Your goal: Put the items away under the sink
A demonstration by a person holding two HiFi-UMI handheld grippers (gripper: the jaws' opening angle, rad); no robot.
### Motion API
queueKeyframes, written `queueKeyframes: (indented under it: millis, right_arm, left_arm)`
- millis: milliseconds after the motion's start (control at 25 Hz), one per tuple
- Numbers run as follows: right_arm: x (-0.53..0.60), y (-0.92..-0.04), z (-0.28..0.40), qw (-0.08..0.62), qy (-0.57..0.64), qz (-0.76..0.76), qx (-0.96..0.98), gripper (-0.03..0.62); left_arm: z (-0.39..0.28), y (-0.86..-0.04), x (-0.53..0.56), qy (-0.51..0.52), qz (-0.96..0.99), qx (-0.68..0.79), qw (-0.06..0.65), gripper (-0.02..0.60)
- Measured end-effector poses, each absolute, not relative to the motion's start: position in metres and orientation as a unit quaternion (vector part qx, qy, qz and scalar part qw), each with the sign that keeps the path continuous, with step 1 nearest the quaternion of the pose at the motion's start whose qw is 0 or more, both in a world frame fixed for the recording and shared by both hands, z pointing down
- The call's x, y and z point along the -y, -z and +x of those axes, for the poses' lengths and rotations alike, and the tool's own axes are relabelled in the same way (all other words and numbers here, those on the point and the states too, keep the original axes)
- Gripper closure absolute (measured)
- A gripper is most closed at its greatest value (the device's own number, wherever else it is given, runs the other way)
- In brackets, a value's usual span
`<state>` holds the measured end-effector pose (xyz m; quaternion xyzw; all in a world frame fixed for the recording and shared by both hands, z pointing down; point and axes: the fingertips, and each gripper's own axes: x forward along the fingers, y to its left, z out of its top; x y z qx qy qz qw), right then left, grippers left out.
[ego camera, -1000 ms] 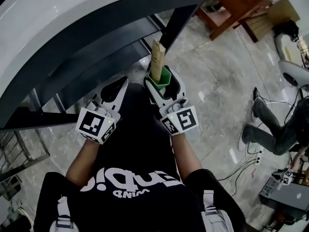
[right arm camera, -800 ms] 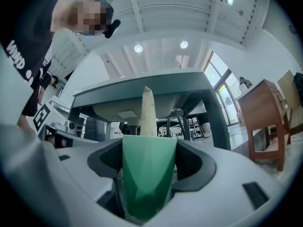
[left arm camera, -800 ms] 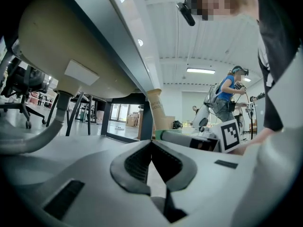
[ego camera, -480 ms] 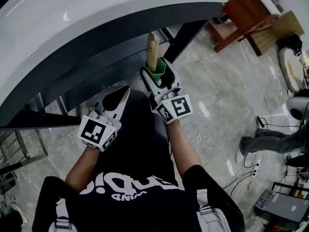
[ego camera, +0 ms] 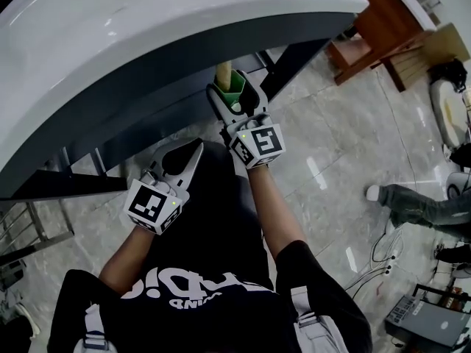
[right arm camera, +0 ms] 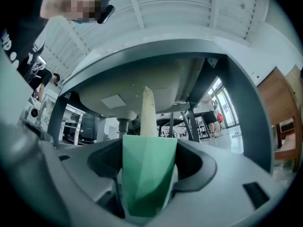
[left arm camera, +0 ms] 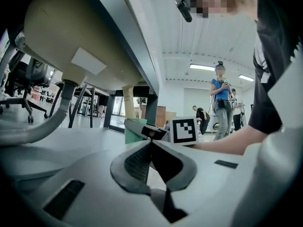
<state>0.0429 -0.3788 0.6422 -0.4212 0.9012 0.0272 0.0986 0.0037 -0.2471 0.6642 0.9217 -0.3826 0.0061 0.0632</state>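
My right gripper is shut on a green cup with a beige stick-like item standing in it. In the right gripper view the green cup fills the space between the jaws, and the beige item points up toward the underside of the sink bowl. The cup is at the edge of the white counter, just going under it. My left gripper hangs lower and to the left, shut with nothing in it; its fingertips meet.
A drain pipe curves down from the sink bowl. Dark frame bars run under the counter. A wooden stool stands at the far right. People stand in the background. Cables and a laptop lie on the floor.
My right gripper has moved forward and a little left with the cup, from the open floor side to the counter's edge. The left gripper has stayed almost in place.
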Motion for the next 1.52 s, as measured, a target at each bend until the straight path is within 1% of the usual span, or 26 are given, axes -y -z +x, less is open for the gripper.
queueKeyframes:
  millis: [600, 1320, 1520]
  right_arm:
    - [0.434, -0.652, 0.022, 0.090, -0.043, -0.443, -0.891, 0.279]
    - [0.447, -0.656, 0.014, 0.086, -0.055, -0.441, -0.891, 0.279]
    - [0.444, -0.671, 0.012, 0.068, -0.042, -0.441, -0.894, 0.279]
  left_arm:
    - [0.003, -0.677, 0.250, -0.026, 0.925, 0.371, 0.078, 0.561]
    - [-0.002, -0.684, 0.247, -0.047, 0.921, 0.379, 0.078, 0.561]
    - [0.002, -0.683, 0.246, -0.047, 0.923, 0.374, 0.075, 0.563]
